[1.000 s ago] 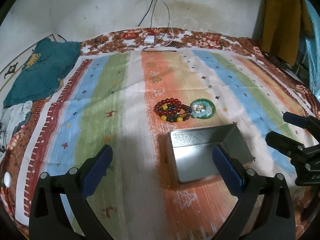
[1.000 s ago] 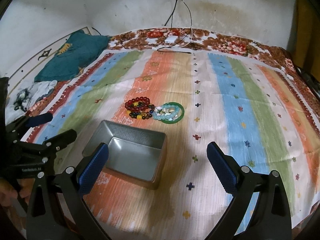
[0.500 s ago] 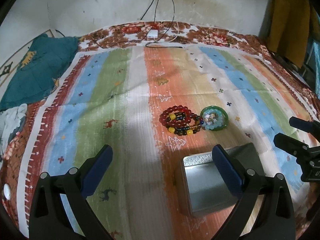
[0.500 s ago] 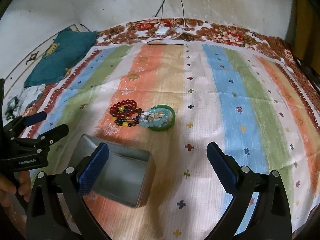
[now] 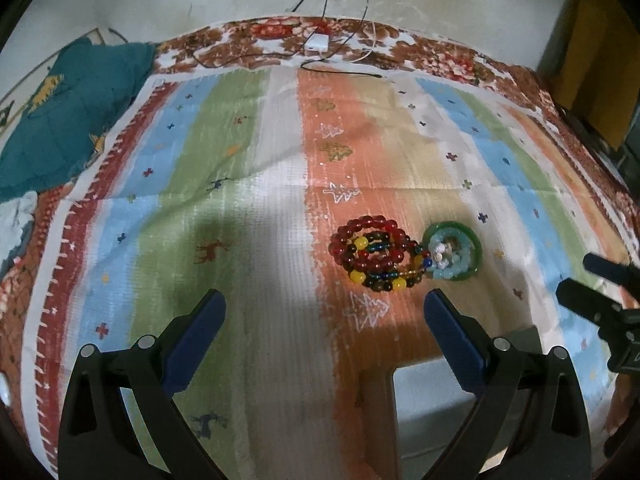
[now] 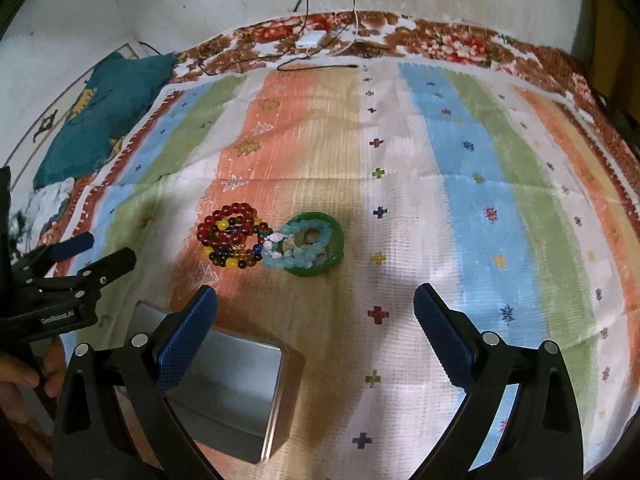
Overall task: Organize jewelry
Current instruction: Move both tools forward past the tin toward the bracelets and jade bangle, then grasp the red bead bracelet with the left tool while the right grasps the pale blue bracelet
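Red and multicoloured bead bracelets [image 5: 376, 254] [image 6: 232, 236] lie in a pile on the striped cloth, touching a green bangle [image 5: 454, 251] [image 6: 316, 244] with pale blue beads inside it. An open, empty metal tin [image 5: 436, 408] [image 6: 236, 392] sits nearer to me. My left gripper [image 5: 324, 328] is open and empty, just short of the bracelets. My right gripper [image 6: 316, 320] is open and empty, just short of the bangle, with its left finger over the tin.
The striped cloth [image 6: 460, 200] covers a bed with a floral border. A teal blanket [image 5: 60, 120] [image 6: 100, 112] lies at the far left. A white charger with cables [image 5: 316, 44] [image 6: 308, 40] lies at the far edge by the wall.
Both grippers have moved forward toward the jewelry. The tin has slid down to the bottom of both views, and the bracelets and bangle appear larger and closer.
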{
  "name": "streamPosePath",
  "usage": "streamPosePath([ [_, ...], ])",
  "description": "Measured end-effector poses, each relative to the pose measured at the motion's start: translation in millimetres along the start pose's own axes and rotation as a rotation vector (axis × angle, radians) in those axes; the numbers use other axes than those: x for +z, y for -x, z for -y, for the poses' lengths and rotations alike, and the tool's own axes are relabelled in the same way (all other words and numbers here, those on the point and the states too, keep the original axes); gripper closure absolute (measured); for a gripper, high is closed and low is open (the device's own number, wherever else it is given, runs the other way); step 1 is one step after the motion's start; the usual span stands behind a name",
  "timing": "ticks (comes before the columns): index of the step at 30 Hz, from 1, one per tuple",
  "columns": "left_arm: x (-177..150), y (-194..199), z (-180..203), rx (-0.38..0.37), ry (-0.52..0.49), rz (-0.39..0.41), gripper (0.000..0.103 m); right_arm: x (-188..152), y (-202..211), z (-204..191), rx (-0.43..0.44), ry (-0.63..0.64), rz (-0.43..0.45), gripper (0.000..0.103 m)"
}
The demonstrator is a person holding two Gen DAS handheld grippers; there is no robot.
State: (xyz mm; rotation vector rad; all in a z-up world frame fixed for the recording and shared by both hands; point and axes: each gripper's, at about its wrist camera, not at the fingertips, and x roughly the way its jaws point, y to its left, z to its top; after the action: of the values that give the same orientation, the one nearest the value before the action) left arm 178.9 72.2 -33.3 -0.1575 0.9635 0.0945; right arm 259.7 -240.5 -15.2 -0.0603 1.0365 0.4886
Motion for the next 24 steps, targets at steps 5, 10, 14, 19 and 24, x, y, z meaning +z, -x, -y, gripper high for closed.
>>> streamPosePath([
  [5, 8.1, -15.9, -1.6, 0.013, -0.006, -0.032, 0.006, 6.6, -15.2, 2.8, 0.016, -0.044, -0.042, 0.003],
  [10, 15.6, -29.3, -5.5, -0.023, 0.02, -0.065, 0.006, 12.7, -26.4, 2.6, 0.028, -0.057, -0.06, 0.003],
  [14, 20.3, -39.2, -7.0, -0.04, 0.025, -0.079, 0.007, 17.6, -36.1, -0.8, 0.032, -0.048, -0.074, 0.003],
  [19, 25.7, -57.3, -10.8, -0.047, 0.037, -0.108, 0.015, 22.6, -48.6, 1.5, 0.042, -0.065, -0.098, 0.004],
  [24, 29.0, -78.4, -18.7, -0.062, 0.06, -0.157, 0.028, 26.3, -63.4, 1.6, 0.036, -0.06, -0.123, 0.004],
])
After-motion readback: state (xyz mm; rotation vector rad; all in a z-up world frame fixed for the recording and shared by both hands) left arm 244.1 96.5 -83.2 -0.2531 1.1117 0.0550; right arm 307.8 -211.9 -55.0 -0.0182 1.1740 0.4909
